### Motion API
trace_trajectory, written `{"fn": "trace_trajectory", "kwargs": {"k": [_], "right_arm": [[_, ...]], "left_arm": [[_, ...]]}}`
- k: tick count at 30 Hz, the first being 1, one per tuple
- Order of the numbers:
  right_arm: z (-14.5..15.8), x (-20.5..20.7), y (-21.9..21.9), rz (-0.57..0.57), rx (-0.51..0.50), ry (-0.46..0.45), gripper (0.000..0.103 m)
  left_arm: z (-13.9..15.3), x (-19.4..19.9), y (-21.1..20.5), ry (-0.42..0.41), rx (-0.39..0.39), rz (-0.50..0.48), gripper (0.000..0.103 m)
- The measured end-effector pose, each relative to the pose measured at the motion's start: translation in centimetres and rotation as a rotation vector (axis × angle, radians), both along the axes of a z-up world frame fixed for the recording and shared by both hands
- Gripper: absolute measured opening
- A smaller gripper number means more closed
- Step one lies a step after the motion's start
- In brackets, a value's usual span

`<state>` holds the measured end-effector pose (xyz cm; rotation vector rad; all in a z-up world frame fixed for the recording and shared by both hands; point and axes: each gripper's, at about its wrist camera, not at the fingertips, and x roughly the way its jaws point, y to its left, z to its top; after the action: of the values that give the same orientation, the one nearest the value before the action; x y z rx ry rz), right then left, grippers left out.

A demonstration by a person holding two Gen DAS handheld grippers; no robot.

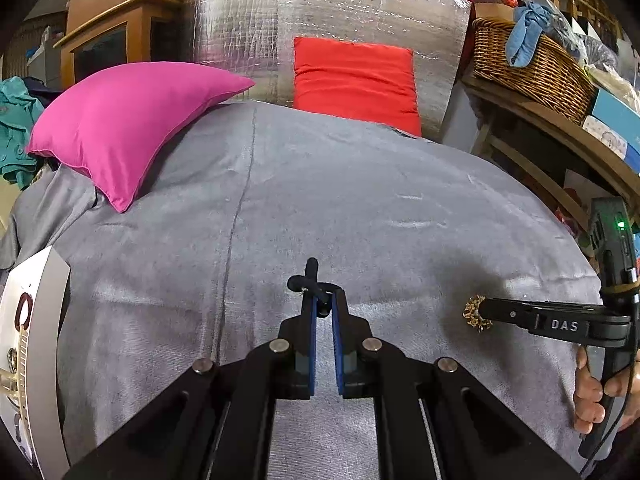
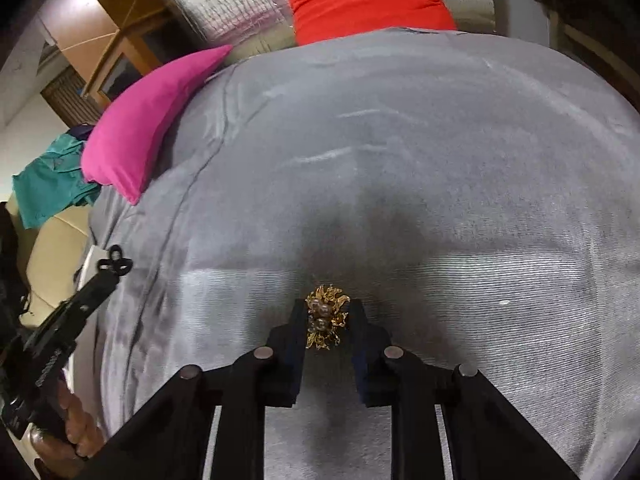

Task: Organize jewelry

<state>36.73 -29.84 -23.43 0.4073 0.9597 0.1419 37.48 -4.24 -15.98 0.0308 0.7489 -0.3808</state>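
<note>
My left gripper (image 1: 325,298) is shut on a small black looped ornament (image 1: 306,280), held just above the grey bedspread (image 1: 360,200); it also shows in the right wrist view (image 2: 115,264). My right gripper (image 2: 326,312) is shut on a gold leafy brooch with small pearls (image 2: 325,318), also just above the bedspread (image 2: 400,160). In the left wrist view the right gripper (image 1: 480,312) comes in from the right with the gold brooch (image 1: 476,314) at its tip. A white jewelry tray (image 1: 44,320) with several pieces lies at the far left edge.
A pink cushion (image 1: 128,120) lies at the back left and a red cushion (image 1: 356,80) against a silver foil panel (image 1: 320,12). A wicker basket (image 1: 532,68) stands on a wooden shelf to the right. Teal clothes (image 2: 52,184) lie off the left side.
</note>
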Motion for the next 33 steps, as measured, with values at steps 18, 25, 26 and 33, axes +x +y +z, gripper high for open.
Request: {"fn": "trace_trajectory", "kwargs": {"k": [18, 25, 26, 33], "right_arm": [[3.7, -0.7, 4.9, 0.065, 0.24, -0.096, 0.008], [2.6, 0.5, 9.8, 0.075, 0.169, -0.072, 0.006], [2.4, 0.5, 9.8, 0.066, 0.151, -0.068, 0.007], [0.7, 0.5, 8.1, 0.04, 0.184, 0.028, 0.072]], "left_arm": [[4.3, -4.2, 8.7, -0.074, -0.065, 0.191, 0.007], [3.8, -5.4, 16.6, -0.073, -0.096, 0.322, 0.007], [3.7, -5.5, 17.1, -0.075, -0.088, 0.33, 0.007], [3.7, -6.0, 17.4, -0.086, -0.077, 0.306, 0.007]]}}
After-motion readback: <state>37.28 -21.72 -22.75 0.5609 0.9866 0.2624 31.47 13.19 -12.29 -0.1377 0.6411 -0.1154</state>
